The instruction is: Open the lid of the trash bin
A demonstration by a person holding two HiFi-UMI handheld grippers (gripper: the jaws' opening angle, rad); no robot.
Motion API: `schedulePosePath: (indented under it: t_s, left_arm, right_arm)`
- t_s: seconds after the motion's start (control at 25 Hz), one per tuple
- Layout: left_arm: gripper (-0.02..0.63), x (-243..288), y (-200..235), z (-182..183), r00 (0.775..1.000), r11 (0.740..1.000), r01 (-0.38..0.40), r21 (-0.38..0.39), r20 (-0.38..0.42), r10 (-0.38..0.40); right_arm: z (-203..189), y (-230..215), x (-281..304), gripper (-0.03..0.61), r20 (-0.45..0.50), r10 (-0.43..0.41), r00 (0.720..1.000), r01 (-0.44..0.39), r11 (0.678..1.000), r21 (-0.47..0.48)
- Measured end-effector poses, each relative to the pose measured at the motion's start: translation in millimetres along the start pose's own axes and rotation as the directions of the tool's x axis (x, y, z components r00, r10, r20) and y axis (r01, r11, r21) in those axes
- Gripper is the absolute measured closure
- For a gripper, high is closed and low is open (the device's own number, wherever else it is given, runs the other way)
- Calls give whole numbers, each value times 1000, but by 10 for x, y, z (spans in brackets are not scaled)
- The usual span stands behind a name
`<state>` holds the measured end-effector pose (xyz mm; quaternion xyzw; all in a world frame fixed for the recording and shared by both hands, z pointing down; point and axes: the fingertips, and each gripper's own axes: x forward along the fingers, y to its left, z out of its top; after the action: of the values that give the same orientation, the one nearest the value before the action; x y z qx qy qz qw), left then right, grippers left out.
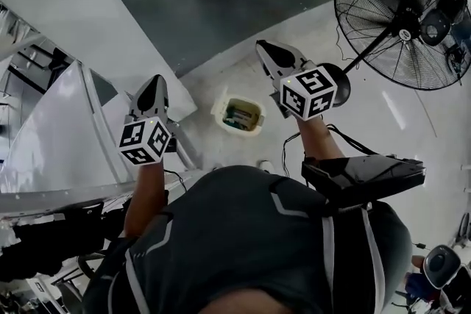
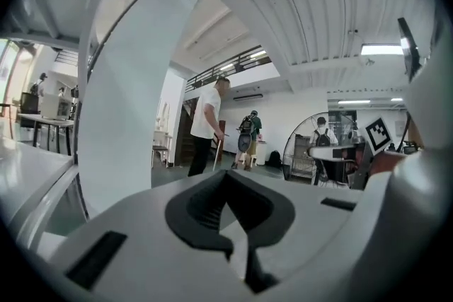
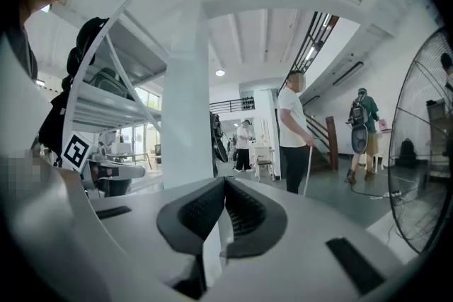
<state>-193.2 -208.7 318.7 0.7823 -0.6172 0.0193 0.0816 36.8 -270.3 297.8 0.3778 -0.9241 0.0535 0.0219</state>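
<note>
In the head view we held both forearms out, with the left tool [image 1: 153, 81] and the right tool [image 1: 263, 47] raised. The trash bin [image 1: 219, 111] stood on the floor between them, with litter showing inside. In the left gripper view the jaws met on nothing. The right gripper view showed the same.

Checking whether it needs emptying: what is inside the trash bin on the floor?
The trash bin shows mixed dark and greenish contents through its top, too small to identify. Whatever lies beneath them is covered.
</note>
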Motion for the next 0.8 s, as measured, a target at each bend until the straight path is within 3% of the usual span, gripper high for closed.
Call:
schedulePosePath:
  t_s: [0.28, 0.8]
  left_arm:
    - [606, -45, 81, 104, 999, 999, -24, -23, 25, 24]
    - [606, -129, 122, 155, 998, 998, -55, -23, 42, 56]
  right_arm:
    - [146, 32, 43, 554, -3, -7, 1000, 7, 998, -67]
    - [154, -26, -12, 554, -2, -25, 1000, 24, 997, -78]
